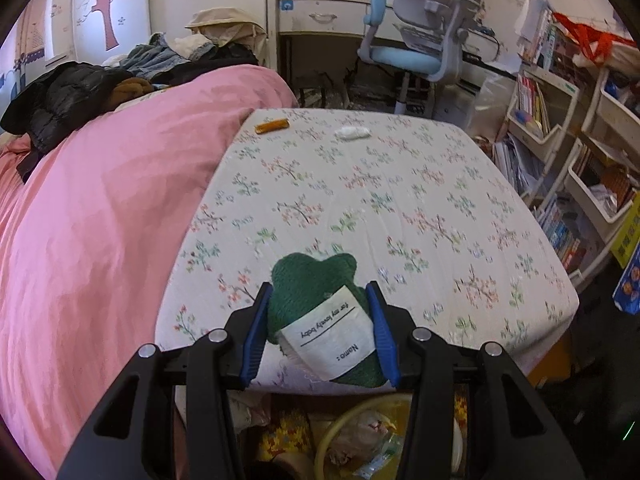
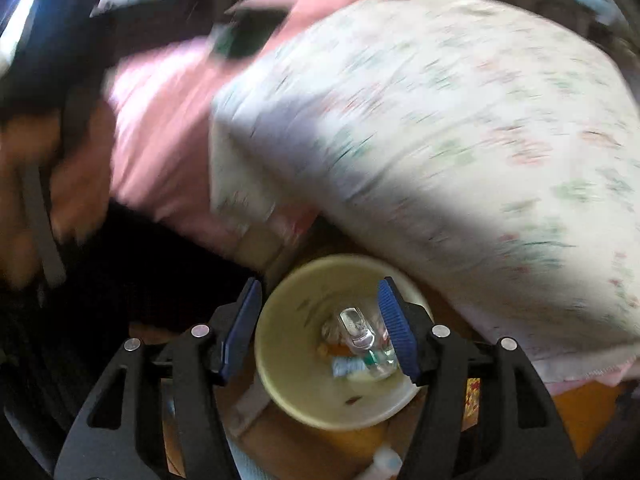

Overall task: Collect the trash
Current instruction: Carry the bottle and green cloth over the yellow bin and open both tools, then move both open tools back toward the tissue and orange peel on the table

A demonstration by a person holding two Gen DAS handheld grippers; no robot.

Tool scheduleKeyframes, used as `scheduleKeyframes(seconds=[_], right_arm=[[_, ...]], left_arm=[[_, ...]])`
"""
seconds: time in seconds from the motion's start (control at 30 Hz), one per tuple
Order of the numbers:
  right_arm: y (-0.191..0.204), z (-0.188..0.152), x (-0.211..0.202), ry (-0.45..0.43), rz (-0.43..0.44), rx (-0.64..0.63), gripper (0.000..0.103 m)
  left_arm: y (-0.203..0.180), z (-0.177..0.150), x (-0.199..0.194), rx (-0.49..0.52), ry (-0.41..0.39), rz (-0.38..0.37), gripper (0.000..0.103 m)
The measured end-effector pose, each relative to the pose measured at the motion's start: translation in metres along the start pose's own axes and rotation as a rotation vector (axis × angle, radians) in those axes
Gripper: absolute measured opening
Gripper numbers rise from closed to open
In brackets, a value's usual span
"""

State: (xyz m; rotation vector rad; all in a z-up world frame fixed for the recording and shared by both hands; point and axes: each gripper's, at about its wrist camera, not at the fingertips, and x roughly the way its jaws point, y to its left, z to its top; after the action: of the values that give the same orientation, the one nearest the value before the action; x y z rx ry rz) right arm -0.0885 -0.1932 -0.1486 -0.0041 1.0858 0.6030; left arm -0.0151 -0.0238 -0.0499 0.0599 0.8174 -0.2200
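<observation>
1. The left gripper (image 1: 319, 332), at the lower centre of its frame, has its blue-padded fingers (image 1: 256, 336) pinching a dark green fuzzy cloth item with a white printed label (image 1: 320, 320), held over the near edge of the floral-print mattress (image 1: 360, 200)
2. Below that gripper, at the bottom edge, a round pale yellow bin (image 1: 360, 440) shows crumpled wrappers inside
3. Toward the upper centre of that frame, a small orange-brown wrapper (image 1: 272, 125) and a white crumpled tissue (image 1: 352, 133) lie on the far end of the mattress, apart from each other
4. A pink quilt (image 1: 100, 220) fills the left side
5. The right gripper (image 2: 320, 332), at the lower centre of its blurred frame, has its fingers spread, nothing between them, above the bin (image 2: 280, 360), where a clear plastic bottle (image 2: 360, 336) lies among scraps
</observation>
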Motion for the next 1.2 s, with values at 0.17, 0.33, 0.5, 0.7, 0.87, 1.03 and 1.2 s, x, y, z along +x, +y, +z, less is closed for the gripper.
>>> scheduleKeyframes(seconds=[0.17,0.33,0.5,0.7,0.87,1.03,1.2], right_arm=[[-0.037,0.009,-0.034,-0.163,-0.060,0.178,0.060],[-0.054,0.013,-0.046,-0.224,-0.066,0.258,0.060],[-0.059,0.015,-0.053,-0.239,-0.063,0.258,0.065],[-0.062,0.010,-0.056,-0.266,-0.076,0.278,0.065],[-0.058,0.025,-0.058,-0.280,-0.093,0.250,0.065],[-0.056,0.069,-0.061,-0.304,-0.130,0.146,0.065],[-0.082,0.132,-0.042,-0.298,-0.185,0.101,0.065]], left_arm=[[-0.014,-0.019,0.001,0.033,0.060,-0.024,0.046],[-0.039,-0.051,0.008,0.107,0.200,-0.075,0.051],[-0.076,-0.085,0.013,0.288,0.322,-0.088,0.066],[-0.067,-0.077,0.011,0.253,0.279,-0.046,0.073],[-0.026,-0.038,-0.007,0.052,0.055,0.061,0.087],[0.014,0.018,0.005,-0.083,-0.067,0.145,0.088],[0.037,0.068,0.037,-0.144,-0.112,0.154,0.088]])
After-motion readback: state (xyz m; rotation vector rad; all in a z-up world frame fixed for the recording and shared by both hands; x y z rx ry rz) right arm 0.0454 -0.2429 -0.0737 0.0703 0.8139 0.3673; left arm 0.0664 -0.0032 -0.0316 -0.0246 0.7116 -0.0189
